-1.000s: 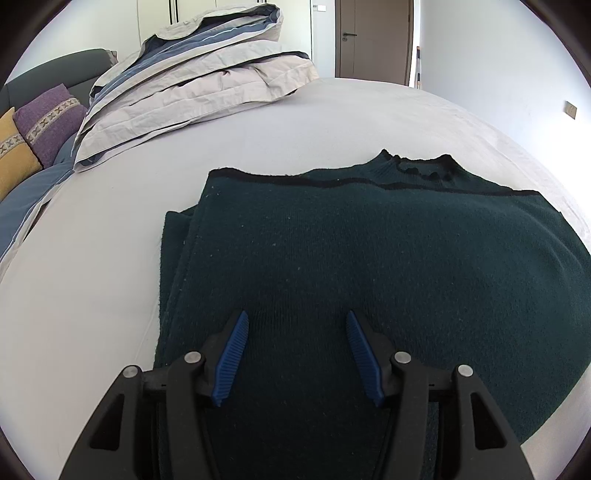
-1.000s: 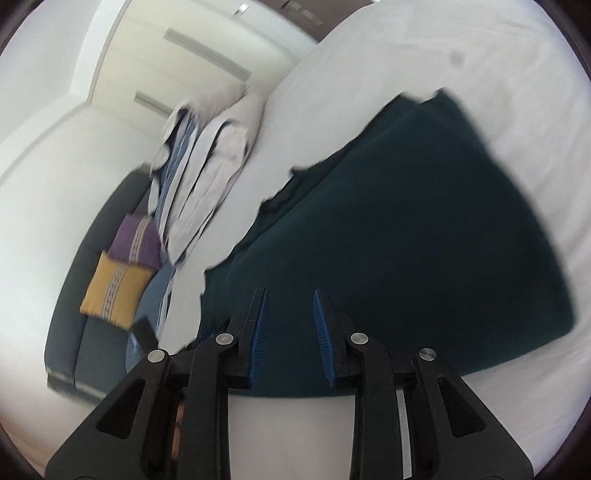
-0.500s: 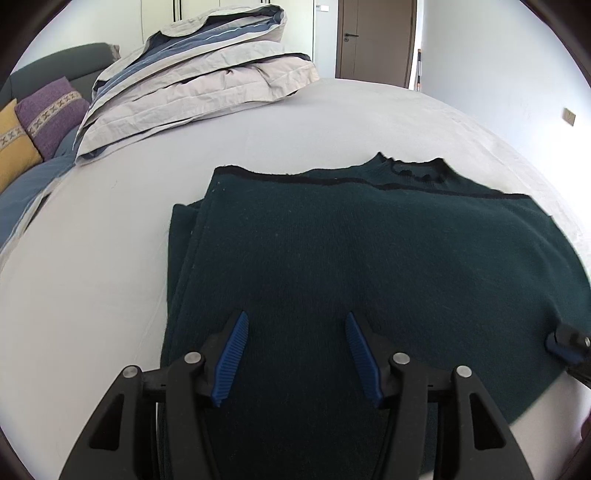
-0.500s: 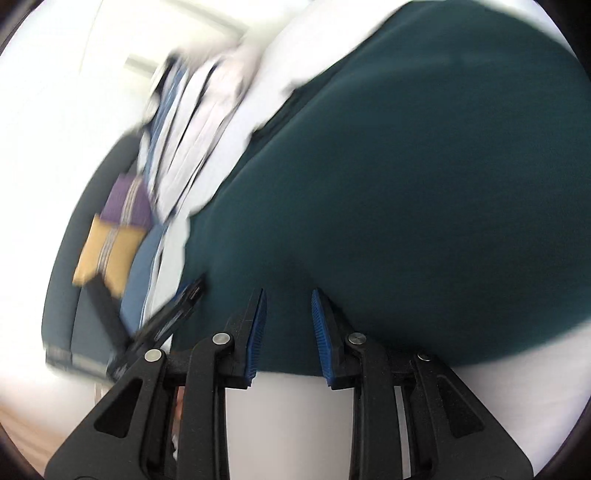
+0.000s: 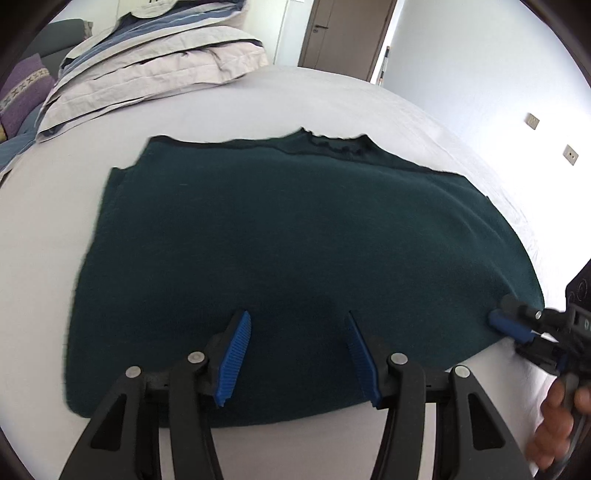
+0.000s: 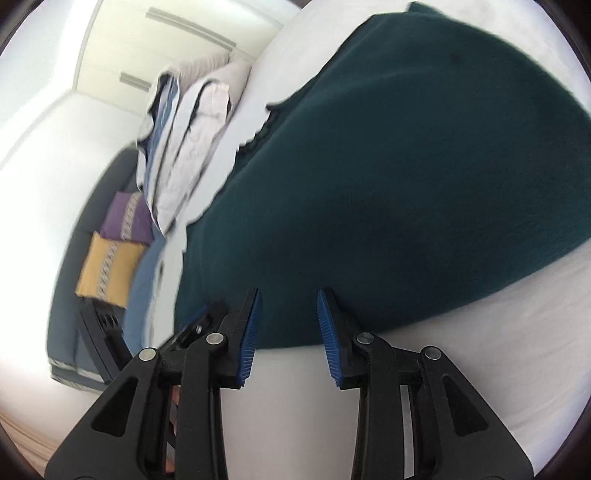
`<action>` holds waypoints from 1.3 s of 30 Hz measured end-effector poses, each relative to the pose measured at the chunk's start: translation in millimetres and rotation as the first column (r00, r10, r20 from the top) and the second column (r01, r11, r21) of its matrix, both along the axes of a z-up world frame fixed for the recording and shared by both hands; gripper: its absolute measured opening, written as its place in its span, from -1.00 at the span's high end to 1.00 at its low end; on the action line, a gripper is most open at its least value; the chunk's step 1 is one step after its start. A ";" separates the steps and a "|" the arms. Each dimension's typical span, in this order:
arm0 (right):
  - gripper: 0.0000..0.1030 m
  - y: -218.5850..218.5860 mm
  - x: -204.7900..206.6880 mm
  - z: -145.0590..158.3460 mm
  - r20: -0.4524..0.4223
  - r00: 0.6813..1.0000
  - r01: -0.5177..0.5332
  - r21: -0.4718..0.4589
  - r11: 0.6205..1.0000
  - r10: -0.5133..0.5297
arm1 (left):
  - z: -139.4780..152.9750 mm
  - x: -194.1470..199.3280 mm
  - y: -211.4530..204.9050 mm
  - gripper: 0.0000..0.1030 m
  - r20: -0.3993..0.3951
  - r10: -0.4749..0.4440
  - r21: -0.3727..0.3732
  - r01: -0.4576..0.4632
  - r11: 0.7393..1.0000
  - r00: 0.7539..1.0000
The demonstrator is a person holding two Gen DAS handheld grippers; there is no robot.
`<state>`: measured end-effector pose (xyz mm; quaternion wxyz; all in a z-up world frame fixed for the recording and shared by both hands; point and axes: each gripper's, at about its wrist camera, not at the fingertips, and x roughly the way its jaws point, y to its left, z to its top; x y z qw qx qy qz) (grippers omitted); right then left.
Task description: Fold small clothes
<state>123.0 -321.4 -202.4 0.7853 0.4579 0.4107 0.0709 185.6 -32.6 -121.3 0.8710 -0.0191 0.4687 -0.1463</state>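
Observation:
A dark green knit sweater (image 5: 295, 240) lies flat on the white bed, its sleeves folded in and its collar at the far side. It also fills the right wrist view (image 6: 406, 166). My left gripper (image 5: 297, 354) is open and empty over the sweater's near hem. My right gripper (image 6: 288, 325) is open and empty at the hem's near right corner, one finger over the cloth edge. The right gripper also shows in the left wrist view (image 5: 517, 328), at the sweater's right corner.
A folded duvet and pillows (image 5: 147, 70) lie at the far left of the bed (image 5: 48, 240). A grey sofa with purple (image 6: 127, 219) and yellow (image 6: 107, 273) cushions stands beyond the bed's left side. A door (image 5: 343, 33) is at the back.
My right gripper has come in to the sweater's near right corner and opened wider. My left gripper has drawn back toward the near hem and stays open.

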 end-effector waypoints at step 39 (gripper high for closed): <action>0.47 -104.9 54.6 -3.4 -0.148 0.974 0.158 -0.077 0.984 -0.169 | -12.0 38.0 3.8 -0.25 -0.135 0.016 -0.214 -0.045 0.976 0.991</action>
